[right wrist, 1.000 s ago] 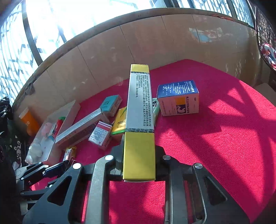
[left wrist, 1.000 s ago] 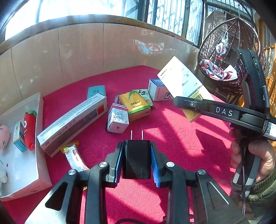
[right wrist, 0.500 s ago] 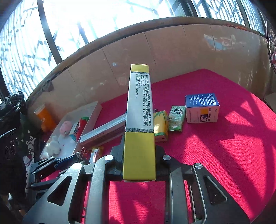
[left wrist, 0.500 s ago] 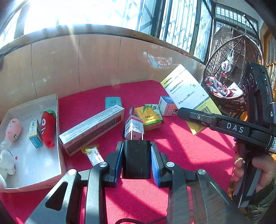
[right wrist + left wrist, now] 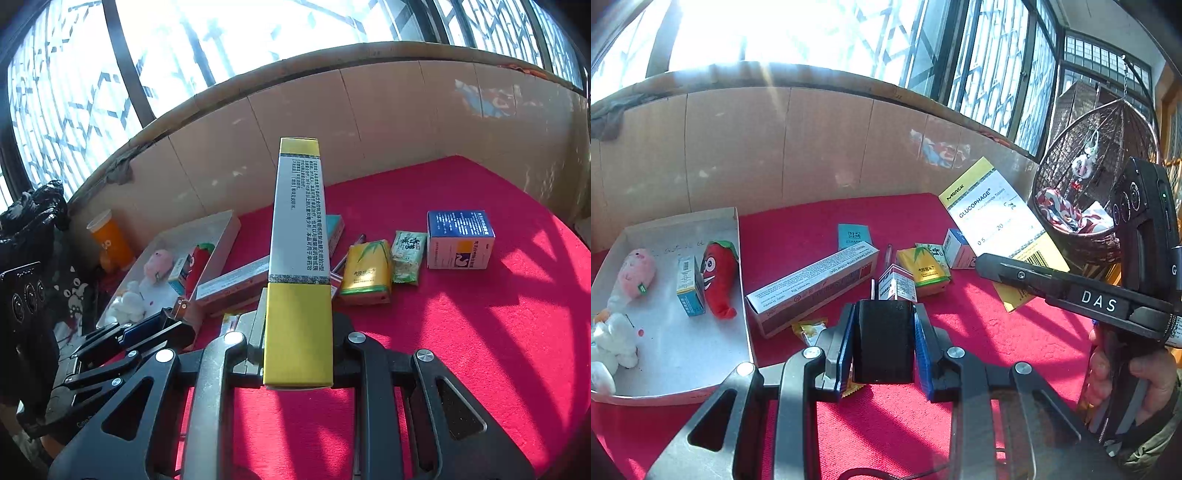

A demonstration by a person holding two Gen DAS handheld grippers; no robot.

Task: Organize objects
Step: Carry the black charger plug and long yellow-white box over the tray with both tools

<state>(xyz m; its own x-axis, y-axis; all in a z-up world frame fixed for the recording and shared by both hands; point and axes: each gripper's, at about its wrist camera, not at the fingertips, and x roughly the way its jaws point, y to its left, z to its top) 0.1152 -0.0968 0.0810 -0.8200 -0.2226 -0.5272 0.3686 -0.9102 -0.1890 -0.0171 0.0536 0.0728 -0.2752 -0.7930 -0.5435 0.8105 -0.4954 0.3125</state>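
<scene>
**A:** At left, a white tray (image 5: 738, 280) on the red cloth (image 5: 979, 332) already holds plush toys and a small box. Mid-frame, the left gripper (image 5: 883, 343) is clamped on a black charger plug (image 5: 882, 339), blue pads flat against its two sides, clear of the cloth. How will that handle?

**B:** Likely light and rigid, with a smooth shell that could slip. The flat sides are the place to hold; the metal prongs in front are not.

**A:** And at right?

**B:** The right gripper (image 5: 298, 350) is closed on the yellow end of a long yellow-and-white medicine carton (image 5: 298, 258), which juts forward above the loose boxes (image 5: 460, 240) on the cloth. Thin card, probably light but crushable, and gripped at one end it may lever. A hold nearer the middle would steady it.
</scene>
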